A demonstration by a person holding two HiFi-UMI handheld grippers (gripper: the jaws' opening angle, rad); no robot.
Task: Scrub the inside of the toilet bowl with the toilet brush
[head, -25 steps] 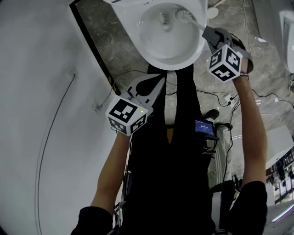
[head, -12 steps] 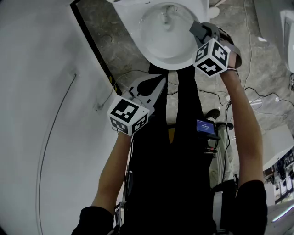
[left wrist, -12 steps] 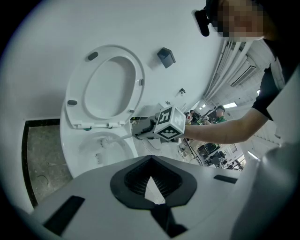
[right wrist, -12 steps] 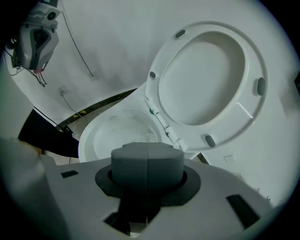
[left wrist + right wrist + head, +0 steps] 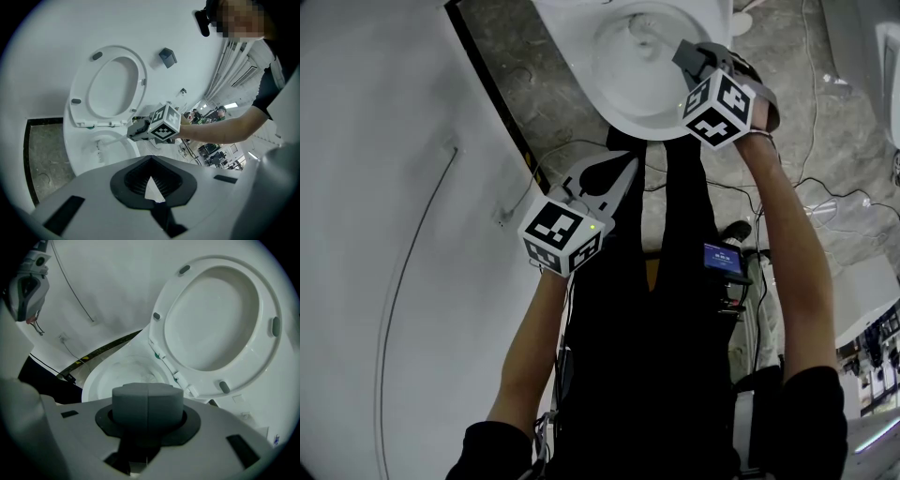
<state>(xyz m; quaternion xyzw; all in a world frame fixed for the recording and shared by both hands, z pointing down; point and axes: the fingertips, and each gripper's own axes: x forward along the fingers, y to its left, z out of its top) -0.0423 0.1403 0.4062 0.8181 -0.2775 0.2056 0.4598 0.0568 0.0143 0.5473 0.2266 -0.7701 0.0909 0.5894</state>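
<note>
Jaws of the right gripper (image 5: 147, 401) pressed together, grey pads flush, clamped on the thin white handle of the toilet brush (image 5: 111, 140). Handle slanting down from those jaws into the toilet bowl (image 5: 628, 117), bristle head inside the bowl, below the rim. Marker cube (image 5: 719, 110) of that gripper just over the near right edge of the rim, on the end of a bare forearm reaching forward. Jaws of the left gripper (image 5: 151, 165) closed to a point, tips meeting, nothing between them. Held well back from the bowl, low in front of black clothing, pointed toward the toilet and touching none of it. Behind the bowl, white seat (image 5: 159, 333) raised upright in front of the white wall (image 5: 375, 187). Small dark box (image 5: 167, 56) fixed on that wall, up and to the right of the seat. Around the base of the toilet, dark marbled floor (image 5: 516, 66), with a black strip along the foot of the wall on the left.
</note>
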